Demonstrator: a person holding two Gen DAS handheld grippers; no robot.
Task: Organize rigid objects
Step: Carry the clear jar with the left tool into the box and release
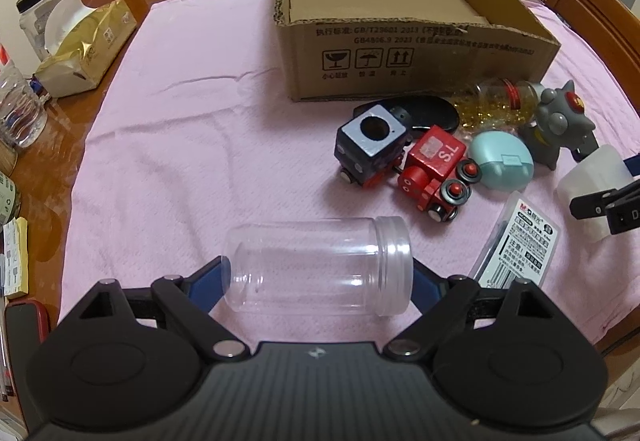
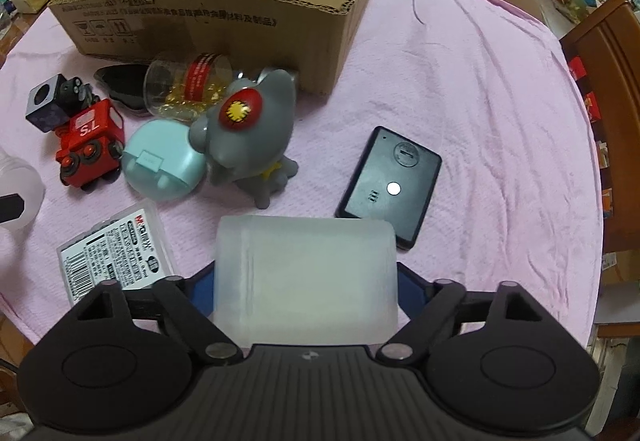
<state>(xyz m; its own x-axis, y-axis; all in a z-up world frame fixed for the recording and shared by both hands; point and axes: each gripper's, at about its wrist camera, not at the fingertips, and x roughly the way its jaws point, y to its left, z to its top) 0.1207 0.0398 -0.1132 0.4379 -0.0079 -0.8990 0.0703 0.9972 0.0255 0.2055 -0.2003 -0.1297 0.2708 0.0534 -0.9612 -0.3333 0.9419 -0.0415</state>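
My left gripper (image 1: 320, 273) is shut on a clear plastic jar (image 1: 320, 265) held sideways above the pink cloth. My right gripper (image 2: 306, 281) is shut on a frosted white box (image 2: 306, 277); that box (image 1: 596, 185) also shows in the left wrist view at the right edge. An open cardboard box (image 1: 404, 53) (image 2: 224, 21) stands at the back. In front of it lie a red toy train (image 1: 436, 173) (image 2: 90, 149), a dark toy block (image 1: 370, 149) (image 2: 48, 101), a teal case (image 1: 500, 161) (image 2: 160, 165), a grey figurine (image 1: 560, 121) (image 2: 248, 129) and a jar of gold beads (image 1: 500, 101) (image 2: 188, 85).
A black remote-like device (image 2: 390, 185) lies right of the figurine. A labelled plastic pack (image 1: 520, 245) (image 2: 116, 249) lies on the pink cloth (image 1: 180, 145). A black oval dish (image 1: 424, 111) sits by the carton. A gold bag (image 1: 84, 49), bottles and wooden chairs ring the table.
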